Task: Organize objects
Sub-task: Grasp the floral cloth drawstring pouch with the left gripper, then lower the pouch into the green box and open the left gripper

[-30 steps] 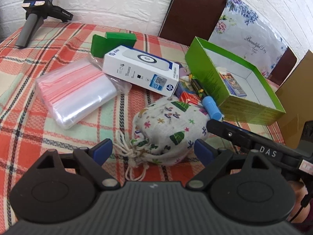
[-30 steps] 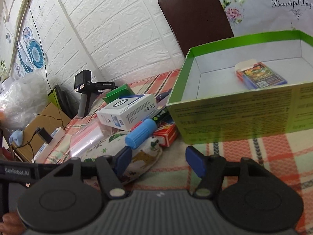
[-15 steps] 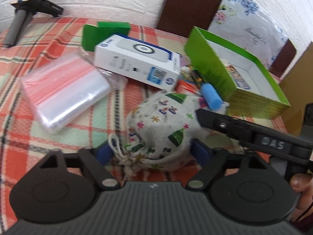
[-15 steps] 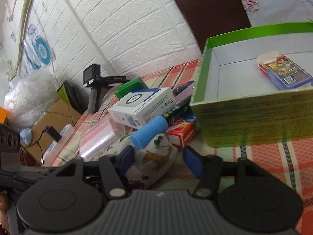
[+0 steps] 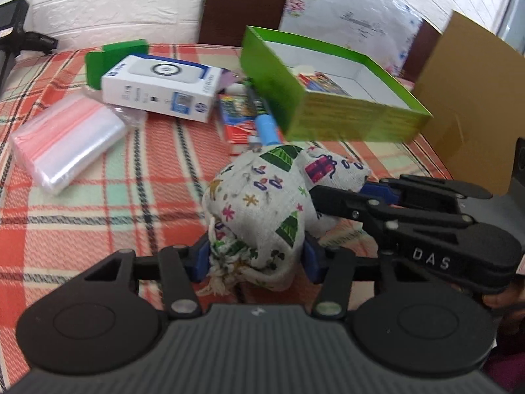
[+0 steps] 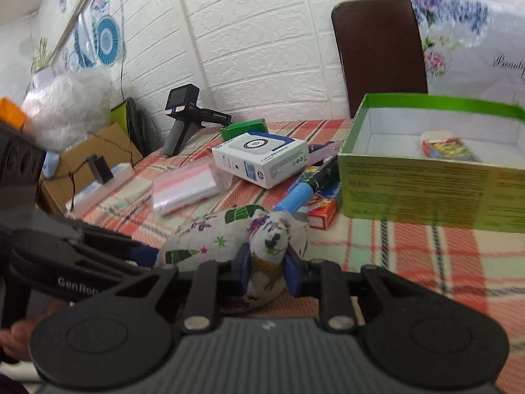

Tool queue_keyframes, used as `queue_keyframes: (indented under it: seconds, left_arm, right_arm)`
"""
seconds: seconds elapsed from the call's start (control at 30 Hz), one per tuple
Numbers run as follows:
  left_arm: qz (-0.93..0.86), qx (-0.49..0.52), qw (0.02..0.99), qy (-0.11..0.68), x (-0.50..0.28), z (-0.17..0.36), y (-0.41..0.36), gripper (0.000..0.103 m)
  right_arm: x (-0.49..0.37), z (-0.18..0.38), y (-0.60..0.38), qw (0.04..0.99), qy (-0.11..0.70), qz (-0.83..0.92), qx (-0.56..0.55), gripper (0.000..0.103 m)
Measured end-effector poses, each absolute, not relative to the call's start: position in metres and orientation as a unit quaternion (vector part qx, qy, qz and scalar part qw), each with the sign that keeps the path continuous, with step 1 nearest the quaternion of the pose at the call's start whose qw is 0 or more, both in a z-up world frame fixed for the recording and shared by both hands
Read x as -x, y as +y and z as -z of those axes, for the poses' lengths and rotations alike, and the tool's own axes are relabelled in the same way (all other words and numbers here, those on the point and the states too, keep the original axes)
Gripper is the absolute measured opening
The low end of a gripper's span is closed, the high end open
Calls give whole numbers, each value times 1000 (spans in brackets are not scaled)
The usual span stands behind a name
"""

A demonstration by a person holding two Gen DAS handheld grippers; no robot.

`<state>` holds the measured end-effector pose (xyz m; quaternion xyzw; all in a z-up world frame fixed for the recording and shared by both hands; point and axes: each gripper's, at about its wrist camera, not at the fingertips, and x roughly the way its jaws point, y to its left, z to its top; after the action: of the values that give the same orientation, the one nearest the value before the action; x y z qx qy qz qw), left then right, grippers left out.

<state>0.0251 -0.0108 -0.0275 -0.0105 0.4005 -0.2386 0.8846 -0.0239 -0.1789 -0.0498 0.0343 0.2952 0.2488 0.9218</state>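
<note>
A small off-white cloth drawstring pouch printed with Christmas trees and gifts (image 5: 262,203) lies on the red, orange and mint plaid tablecloth (image 5: 98,203), near the front edge, and both claws are on it. The left gripper (image 5: 254,257) has just been closing; its blue pads now pinch the gathered neck end of the pouch, where the cord tassel bunches. The right gripper (image 6: 267,271) has likewise been closing and is nearly pressed together, squeezing a fold of cloth at the pouch's opposite end. In the left wrist view the right gripper reaches in from the right side, its fingers against the pouch.

Behind the pouch stands an open, shallow green cardboard box with a white interior (image 5: 328,111), holding one small colourful printed carton (image 6: 449,146) on its floor. Just beside the box's near-left corner lie a blue-capped marker (image 5: 265,128) and a red and blue card packet (image 5: 238,115), the marker resting over the packet. Further left sits a white and blue rectangular product box (image 5: 160,90), with a small green box (image 5: 115,59) behind it. A clear stack of zip bags with red seal strips (image 5: 65,144) lies well to the left. A black handheld camera on a grey grip (image 6: 182,115) stands at the table's far edge by the white brick-pattern wall.
</note>
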Motion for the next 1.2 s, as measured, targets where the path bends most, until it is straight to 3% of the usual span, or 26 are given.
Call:
queue_keyframes:
  seconds: [0.23, 0.53, 0.87, 1.2]
  left_arm:
    - [274, -18, 897, 347, -11, -4, -40, 54]
    - [303, -79, 909, 273, -39, -40, -101, 53]
    - [315, -88, 913, 244, -113, -49, -139, 52]
    - [337, -91, 897, 272, -187, -41, -192, 51]
  right_arm:
    - [64, 20, -197, 958, 203, -203, -1, 20]
    - [46, -7, -239, 984, 125, -131, -8, 19]
    - [-30, -13, -276, 991, 97, -91, -36, 19]
    - [-110, 0, -317, 990, 119, -44, -70, 19]
